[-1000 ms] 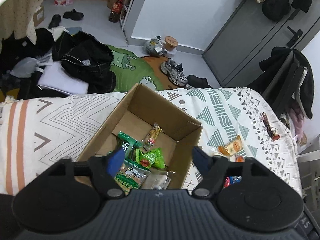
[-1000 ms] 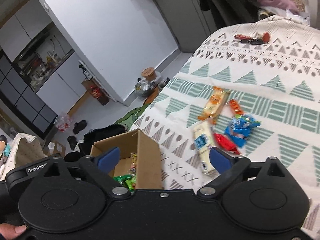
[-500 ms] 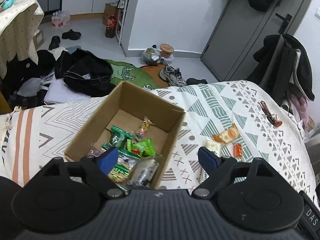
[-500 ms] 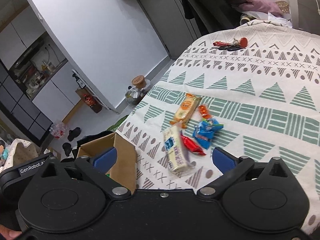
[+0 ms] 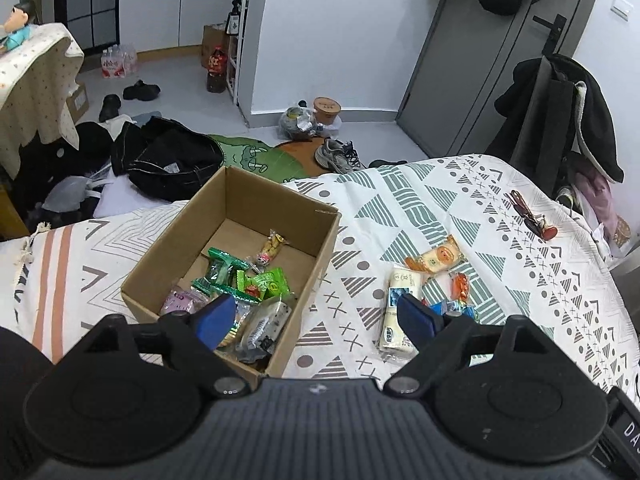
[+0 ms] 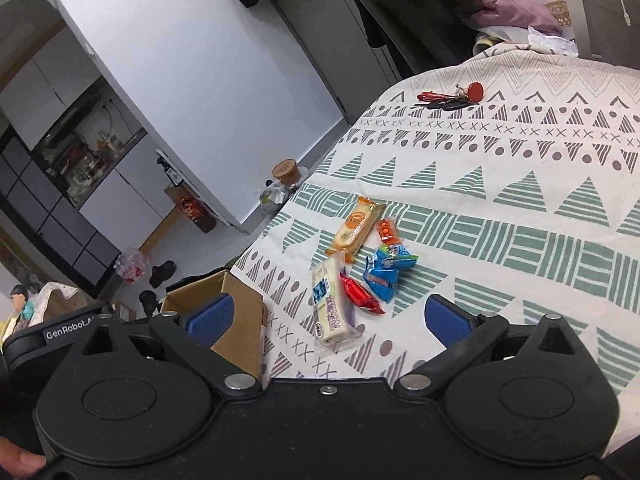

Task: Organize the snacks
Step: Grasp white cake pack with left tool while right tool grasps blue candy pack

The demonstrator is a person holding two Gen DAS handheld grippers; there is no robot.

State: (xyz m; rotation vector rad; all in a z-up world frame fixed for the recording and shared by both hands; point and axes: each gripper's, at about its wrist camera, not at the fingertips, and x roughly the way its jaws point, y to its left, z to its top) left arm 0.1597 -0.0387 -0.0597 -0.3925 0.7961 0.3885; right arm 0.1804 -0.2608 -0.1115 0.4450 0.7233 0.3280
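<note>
We see the cardboard box on the bedspread, holding green, pink and clear snack packets. To its right, five loose snacks lie on the cloth. Our left gripper and right gripper hover wide open, empty, above them.

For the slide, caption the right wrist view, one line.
Open right gripper above long cream snack pack, red wrapper and blue wrappers beside brown cardboard box.
</note>
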